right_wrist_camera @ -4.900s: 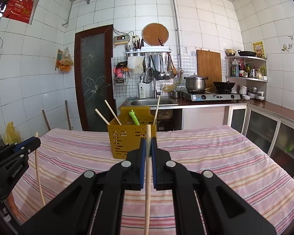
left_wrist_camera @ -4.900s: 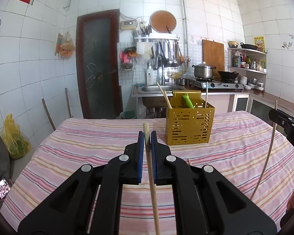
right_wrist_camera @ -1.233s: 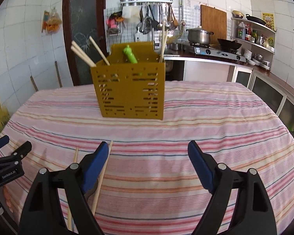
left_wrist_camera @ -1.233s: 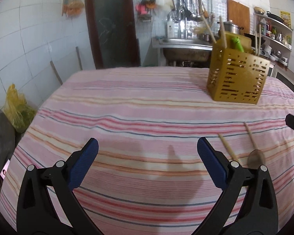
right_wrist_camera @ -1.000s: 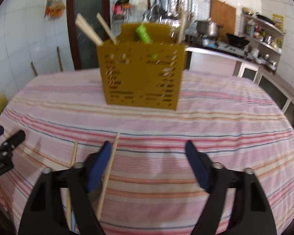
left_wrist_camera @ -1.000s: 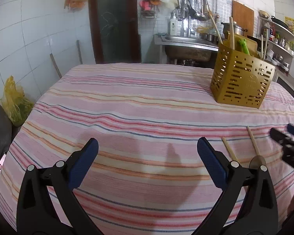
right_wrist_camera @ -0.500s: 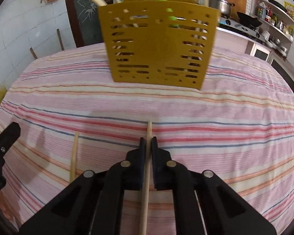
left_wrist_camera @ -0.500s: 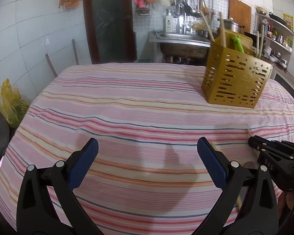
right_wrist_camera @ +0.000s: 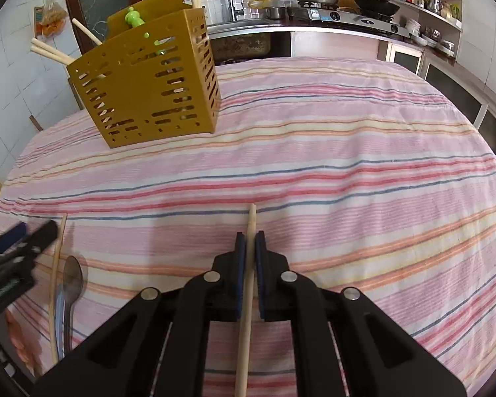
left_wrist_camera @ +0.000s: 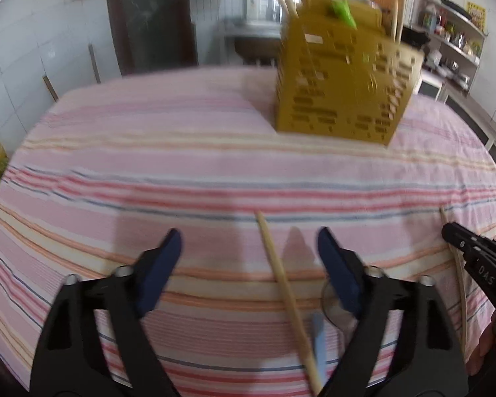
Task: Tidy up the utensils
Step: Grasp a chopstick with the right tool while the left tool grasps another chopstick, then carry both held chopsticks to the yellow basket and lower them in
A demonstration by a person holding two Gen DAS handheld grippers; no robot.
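Table point(right_wrist_camera: 347, 139): woven cloth cover, matt, striped pink, red, orange and blue.
Utensil holder point(right_wrist_camera: 148, 89): mustard-yellow plastic, slotted, smooth with a dull sheen.
Chopstick point(right_wrist_camera: 246, 297): pale bare wood, matt.
Second chopstick point(left_wrist_camera: 287, 297): same pale wood.
Spoon point(right_wrist_camera: 72, 281): polished metal, glossy.
Right tool point(right_wrist_camera: 250, 244): black matt plastic, blue rubbery pads, bright metal rivets.

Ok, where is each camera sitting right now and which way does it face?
Left wrist: on the left gripper, angled down at the striped tablecloth; open, its jaws have just been closing around a chopstick.
Right wrist: on the right gripper, facing the yellow utensil holder; shut on a second chopstick.
Shared: holder, cloth, spoon, and each other's gripper at the frame edge.
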